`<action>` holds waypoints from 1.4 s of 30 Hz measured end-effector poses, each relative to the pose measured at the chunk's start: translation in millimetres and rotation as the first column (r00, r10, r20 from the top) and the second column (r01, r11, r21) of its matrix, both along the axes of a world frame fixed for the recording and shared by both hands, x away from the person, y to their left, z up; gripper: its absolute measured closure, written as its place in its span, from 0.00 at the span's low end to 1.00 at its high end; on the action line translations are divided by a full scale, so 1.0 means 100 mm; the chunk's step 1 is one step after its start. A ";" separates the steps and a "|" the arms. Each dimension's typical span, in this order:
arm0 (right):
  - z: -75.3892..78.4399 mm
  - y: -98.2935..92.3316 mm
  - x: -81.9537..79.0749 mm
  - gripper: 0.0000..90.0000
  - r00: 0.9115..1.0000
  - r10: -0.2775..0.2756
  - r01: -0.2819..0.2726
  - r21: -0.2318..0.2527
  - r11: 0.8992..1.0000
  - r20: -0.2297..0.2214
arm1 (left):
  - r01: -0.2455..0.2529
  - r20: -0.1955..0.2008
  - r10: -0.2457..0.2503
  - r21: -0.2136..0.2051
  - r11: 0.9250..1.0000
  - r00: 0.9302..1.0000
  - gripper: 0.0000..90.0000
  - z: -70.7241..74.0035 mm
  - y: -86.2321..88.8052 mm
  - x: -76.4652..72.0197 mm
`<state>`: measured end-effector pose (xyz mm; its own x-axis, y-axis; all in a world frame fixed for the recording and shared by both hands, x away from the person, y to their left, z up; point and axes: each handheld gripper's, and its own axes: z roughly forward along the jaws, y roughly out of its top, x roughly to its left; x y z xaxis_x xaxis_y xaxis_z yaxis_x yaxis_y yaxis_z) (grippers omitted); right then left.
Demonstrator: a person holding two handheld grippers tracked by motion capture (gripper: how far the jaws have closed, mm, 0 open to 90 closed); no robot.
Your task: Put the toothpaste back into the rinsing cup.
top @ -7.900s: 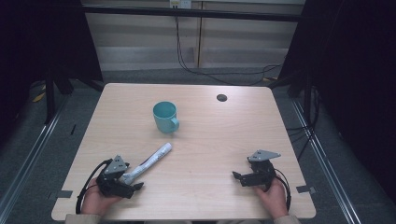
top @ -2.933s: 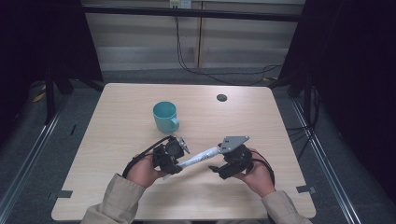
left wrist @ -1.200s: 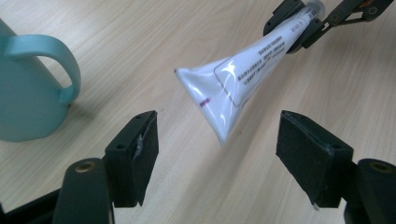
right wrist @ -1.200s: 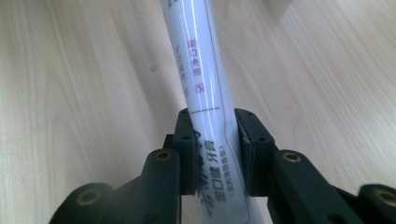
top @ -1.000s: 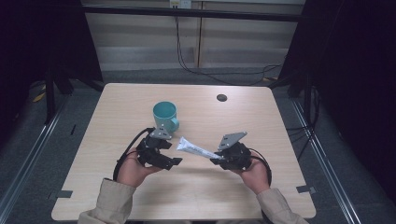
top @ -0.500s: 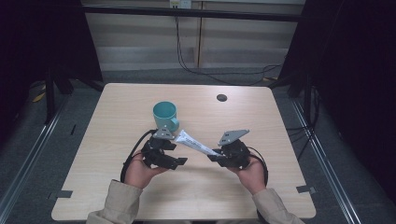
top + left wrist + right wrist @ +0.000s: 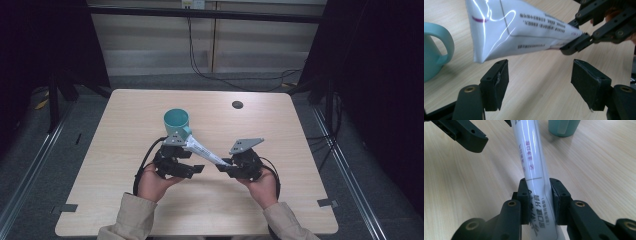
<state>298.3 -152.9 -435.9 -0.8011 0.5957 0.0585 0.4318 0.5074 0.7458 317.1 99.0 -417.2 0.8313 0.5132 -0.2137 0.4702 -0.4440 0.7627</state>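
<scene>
A white toothpaste tube (image 7: pixel 202 149) (image 7: pixel 531 157) hangs above the table, and my right gripper (image 7: pixel 225 166) (image 7: pixel 538 200) is shut on its cap end. The tube's flat crimped end (image 7: pixel 489 30) points up toward a teal mug (image 7: pixel 176 121) (image 7: pixel 432 50) (image 7: pixel 562 127) and stops just short of it. My left gripper (image 7: pixel 192 169) (image 7: pixel 539 77) is open just below the tube, with its pads (image 7: pixel 499 77) apart from it. In the left gripper view, the right gripper (image 7: pixel 584 41) pinches the tube's narrow end.
The wooden table (image 7: pixel 125 115) has a small black round hole (image 7: pixel 237 104) at the back right. Dark frames and cables stand behind the table. Bare wood lies to the left, right and front of the hands.
The tube went from lying on the table to being held by both grippers. It is now in the right gripper alone. Over the last second its free end swung toward the mug.
</scene>
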 end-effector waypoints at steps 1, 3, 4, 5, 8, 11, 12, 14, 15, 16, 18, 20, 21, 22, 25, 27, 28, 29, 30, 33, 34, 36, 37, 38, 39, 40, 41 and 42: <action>0.00 0.01 0.00 0.80 1.000 -0.001 0.001 0.003 1.000 -0.002 | -0.005 0.001 0.005 -0.004 1.000 1.000 0.34 0.00 0.00 0.00; -0.02 0.04 -0.01 0.80 1.000 -0.002 0.002 0.020 1.000 -0.003 | -0.011 -0.005 0.011 -0.014 1.000 1.000 0.34 0.00 0.00 0.00; -0.03 0.05 -0.01 0.80 1.000 -0.001 0.001 0.031 1.000 -0.008 | -0.013 -0.008 0.013 -0.017 1.000 1.000 0.34 -0.01 0.00 0.00; -0.04 0.05 -0.01 0.80 1.000 0.001 -0.001 0.037 0.999 -0.009 | -0.013 -0.009 0.013 -0.025 1.000 1.000 0.34 -0.01 0.00 0.00; -0.05 0.08 -0.01 0.80 1.000 -0.003 0.003 0.049 0.999 -0.011 | -0.027 -0.013 0.027 -0.047 0.999 1.000 0.35 -0.03 0.00 0.01; -0.05 0.11 -0.02 0.80 1.000 -0.004 0.005 0.060 0.998 -0.015 | -0.040 -0.020 0.039 -0.067 0.997 0.999 0.38 -0.04 -0.01 0.02; -0.05 0.12 -0.02 0.80 1.000 -0.003 0.004 0.060 0.998 -0.017 | -0.040 -0.025 0.038 -0.074 0.996 0.999 0.38 -0.04 -0.01 0.02; -0.06 0.15 -0.02 0.80 1.000 -0.002 0.003 0.060 0.998 -0.018 | -0.047 -0.025 0.046 -0.069 0.996 0.999 0.36 -0.04 -0.03 0.02; -0.06 0.15 -0.01 0.80 1.000 -0.002 0.003 0.064 0.998 -0.021 | -0.046 -0.030 0.044 -0.077 0.996 0.999 0.36 -0.04 -0.03 0.02; -0.06 0.15 -0.02 0.80 1.000 -0.006 0.007 0.068 0.998 -0.019 | -0.046 -0.031 0.043 -0.084 0.995 0.999 0.38 -0.03 -0.02 0.02; -0.06 0.15 -0.02 0.80 1.000 -0.008 0.010 0.085 0.996 -0.027 | -0.053 -0.036 0.050 -0.093 0.994 0.998 0.39 -0.02 -0.02 0.02; -0.06 0.15 -0.03 0.80 1.000 -0.010 0.012 0.083 0.996 -0.023 | -0.059 -0.044 0.055 -0.104 0.993 0.998 0.40 -0.01 -0.02 0.02; -0.06 0.15 -0.03 0.80 1.000 -0.010 0.012 0.092 0.996 -0.027 | -0.064 -0.045 0.059 -0.114 0.991 0.997 0.39 0.00 -0.02 0.02; -0.06 0.16 -0.03 0.80 1.000 -0.008 0.011 0.103 0.995 -0.029 | -0.068 -0.047 0.063 -0.121 0.990 0.997 0.40 0.00 -0.02 0.02; -0.07 0.18 -0.04 0.80 0.999 -0.007 0.011 0.121 0.993 -0.035 | -0.087 -0.052 0.080 -0.145 0.986 0.995 0.39 0.00 -0.02 0.03; -0.07 0.20 -0.05 0.80 0.999 -0.004 0.009 0.129 0.992 -0.036 | -0.099 -0.064 0.090 -0.162 0.982 0.994 0.39 0.00 -0.02 0.03; -0.07 0.21 -0.06 0.80 0.999 -0.006 0.011 0.128 0.992 -0.038 | -0.098 -0.070 0.088 -0.165 0.981 0.994 0.40 0.00 -0.02 0.03; -0.08 0.22 -0.06 0.80 0.999 -0.007 0.011 0.126 0.992 -0.036 | -0.099 -0.079 0.086 -0.179 0.979 0.993 0.40 -0.01 -0.01 0.03; -0.08 0.23 -0.08 0.80 0.999 -0.010 0.014 0.123 0.992 -0.033 | -0.102 -0.084 0.087 -0.191 0.976 0.993 0.42 -0.01 0.00 0.03; -0.09 0.23 -0.08 0.80 0.999 -0.014 0.019 0.133 0.991 -0.035 | -0.106 -0.086 0.091 -0.201 0.974 0.992 0.44 0.00 0.00 0.03; -0.09 0.24 -0.08 0.80 0.999 -0.017 0.021 0.135 0.991 -0.036 | -0.110 -0.089 0.093 -0.207 0.972 0.992 0.44 0.00 0.01 0.03; -0.10 0.25 -0.09 0.80 0.999 -0.019 0.025 0.144 0.989 -0.040 | -0.115 -0.093 0.096 -0.230 0.966 0.991 0.46 0.00 0.02 0.03; -0.10 0.25 -0.09 0.80 0.999 -0.018 0.025 0.148 0.989 -0.042 | -0.118 -0.093 0.098 -0.235 0.965 0.991 0.47 0.00 0.02 0.03; -0.11 0.25 -0.09 0.80 0.999 -0.019 0.026 0.152 0.988 -0.046 | -0.120 -0.093 0.100 -0.243 0.963 0.991 0.47 0.00 0.02 0.03; -0.11 0.26 -0.09 0.80 0.999 -0.021 0.028 0.155 0.988 -0.047 | -0.123 -0.096 0.102 -0.248 0.961 0.990 0.48 0.00 0.03 0.03; -0.12 0.26 -0.09 0.80 0.999 -0.018 0.026 0.156 0.987 -0.047 | -0.119 -0.096 0.098 -0.256 0.959 0.991 0.49 0.01 0.03 0.03; -0.12 0.27 -0.09 0.80 0.998 -0.015 0.023 0.158 0.987 -0.054 | -0.116 -0.094 0.095 -0.263 0.958 0.991 0.51 0.01 0.04 0.03; -0.13 0.28 -0.09 0.80 0.999 -0.012 0.020 0.156 0.988 -0.052 | -0.111 -0.097 0.088 -0.267 0.957 0.991 0.53 0.02 0.04 0.03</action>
<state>289.2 -125.1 -448.7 -0.7851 0.5888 0.1924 0.4783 0.3789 0.7922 319.9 103.2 -415.1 0.7523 0.5058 -0.4221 0.5682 -0.1739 0.8043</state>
